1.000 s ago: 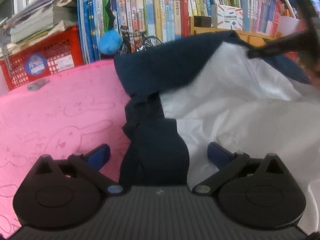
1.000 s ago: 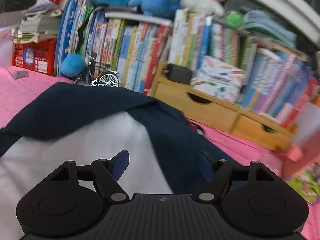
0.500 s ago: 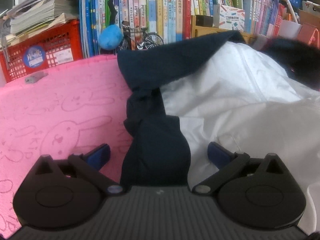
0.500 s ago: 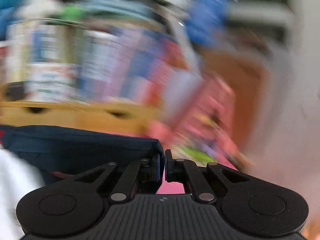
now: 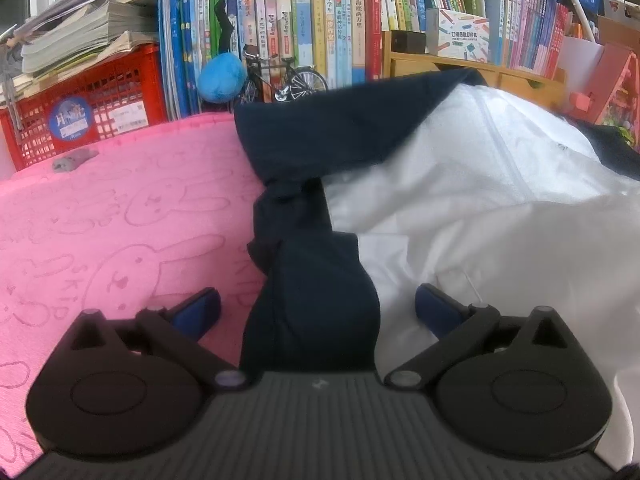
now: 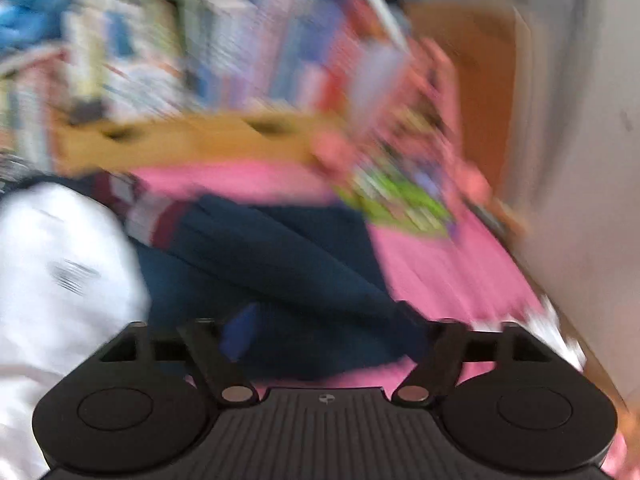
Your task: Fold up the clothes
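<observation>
Here, a pink blanket (image 5: 120,216) printed with rabbits covers the surface, and a white and navy garment (image 5: 460,208) lies spread over its right part, in front of a shelf of books (image 5: 320,28). One navy sleeve (image 5: 312,280) runs bunched between the wide-apart, untouching fingers of the left gripper (image 5: 318,312). In the blurred right wrist view, the right gripper (image 6: 332,336) is opening its jaws over the other navy sleeve (image 6: 280,264), gripping nothing.

Left wrist view sharp, evenly bright, fisheye-bent edges; right wrist view heavily motion-blurred, background smeared.
</observation>
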The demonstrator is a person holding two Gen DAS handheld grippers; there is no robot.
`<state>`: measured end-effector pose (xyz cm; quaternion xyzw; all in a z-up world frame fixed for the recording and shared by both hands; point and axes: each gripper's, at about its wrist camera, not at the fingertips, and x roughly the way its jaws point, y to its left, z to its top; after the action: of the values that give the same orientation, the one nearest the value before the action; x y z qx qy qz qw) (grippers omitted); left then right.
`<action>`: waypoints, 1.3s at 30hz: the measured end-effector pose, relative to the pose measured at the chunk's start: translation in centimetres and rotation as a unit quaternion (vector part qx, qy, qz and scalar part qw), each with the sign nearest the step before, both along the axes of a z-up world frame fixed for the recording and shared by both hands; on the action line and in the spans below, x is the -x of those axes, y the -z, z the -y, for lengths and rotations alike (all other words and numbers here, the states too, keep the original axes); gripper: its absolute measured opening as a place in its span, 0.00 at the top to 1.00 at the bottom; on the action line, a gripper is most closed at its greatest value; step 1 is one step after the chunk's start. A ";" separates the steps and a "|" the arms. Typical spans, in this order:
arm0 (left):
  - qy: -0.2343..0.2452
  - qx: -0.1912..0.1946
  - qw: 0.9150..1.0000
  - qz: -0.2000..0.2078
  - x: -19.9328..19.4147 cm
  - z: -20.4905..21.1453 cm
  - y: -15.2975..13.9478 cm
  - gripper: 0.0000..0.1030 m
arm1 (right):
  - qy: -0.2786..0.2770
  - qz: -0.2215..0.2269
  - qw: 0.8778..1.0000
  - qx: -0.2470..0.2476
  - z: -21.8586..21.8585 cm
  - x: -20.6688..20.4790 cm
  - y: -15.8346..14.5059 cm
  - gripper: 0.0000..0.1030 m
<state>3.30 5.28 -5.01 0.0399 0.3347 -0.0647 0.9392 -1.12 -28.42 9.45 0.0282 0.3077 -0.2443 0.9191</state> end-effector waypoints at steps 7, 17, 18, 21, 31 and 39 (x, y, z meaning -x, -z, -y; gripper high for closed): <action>-0.002 -0.006 1.000 0.003 0.1 0.2 0.0 0.00 | -0.150 0.098 0.937 -0.301 -6.5 -12.0 -1.6 0.10; -0.003 0.010 1.000 -0.003 0.0 -0.1 0.0 0.00 | -0.016 -0.028 0.987 -0.155 -16.8 -27.7 2.1 0.77; -0.004 0.010 1.000 -0.003 0.0 -0.1 0.0 0.00 | -0.025 -0.020 0.990 -0.136 -17.9 -27.4 1.7 0.82; -0.004 0.010 1.000 -0.003 0.1 -0.1 0.1 0.00 | -0.120 0.021 0.985 -0.121 -23.1 -26.5 -1.0 0.91; -0.005 0.011 1.000 -0.003 0.1 -0.1 0.2 0.00 | -0.546 0.054 0.833 -0.076 -39.5 -18.2 -7.2 0.15; -0.005 0.011 1.000 -0.002 0.2 -0.1 0.4 0.00 | -0.226 0.006 0.974 0.020 -18.9 -17.6 -1.5 0.18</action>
<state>3.08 5.43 -5.39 0.0279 0.3365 -0.0638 0.9391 16.49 -9.55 10.95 -0.0585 0.2956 -0.0364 0.9528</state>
